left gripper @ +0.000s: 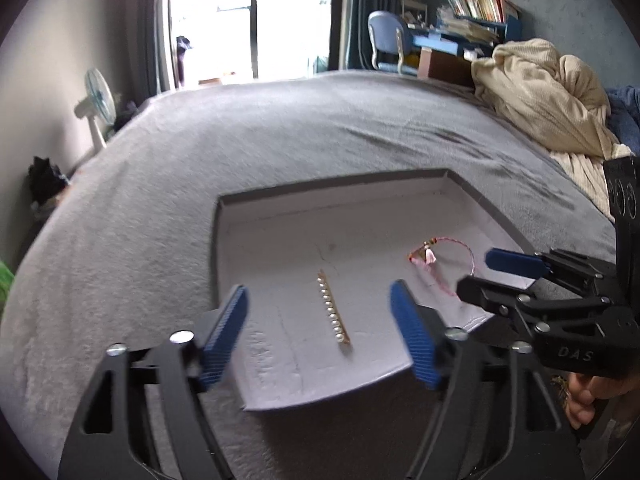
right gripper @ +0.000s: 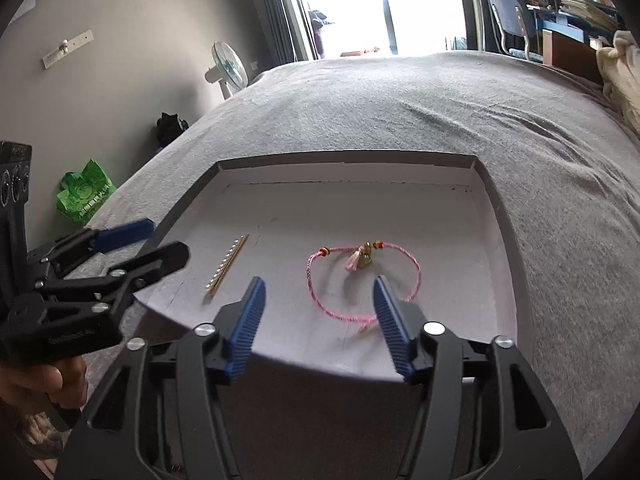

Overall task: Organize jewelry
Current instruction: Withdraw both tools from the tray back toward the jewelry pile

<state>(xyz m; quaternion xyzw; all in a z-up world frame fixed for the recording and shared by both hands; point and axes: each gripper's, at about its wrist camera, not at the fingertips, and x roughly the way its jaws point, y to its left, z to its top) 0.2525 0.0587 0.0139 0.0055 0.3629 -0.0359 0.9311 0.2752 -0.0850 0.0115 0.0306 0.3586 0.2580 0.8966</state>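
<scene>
A shallow white tray [left gripper: 304, 220] with a grey rim lies on the grey bed. In it are a gold bar set with pearls [left gripper: 334, 312] and a pink cord bracelet [left gripper: 424, 257] with a tassel and a gold charm. My left gripper [left gripper: 320, 291] stands open just above the pearl bar, which lies between its blue pads without touching them. Seen from the right wrist, my right gripper [right gripper: 319, 283] is open over the near side of the bracelet [right gripper: 362, 260], its pads clear of the cord. The left gripper [right gripper: 168, 240] hovers by the pearl bar [right gripper: 228, 266] at the tray's [right gripper: 344, 204] left edge.
The grey bedspread [left gripper: 280, 140] stretches far beyond the tray. A cream blanket [left gripper: 548, 88] is heaped at the right. By the left wall stand a fan [right gripper: 228, 66] and a green bag [right gripper: 84, 196]. A chair [left gripper: 390, 40] and cluttered desk are at the back.
</scene>
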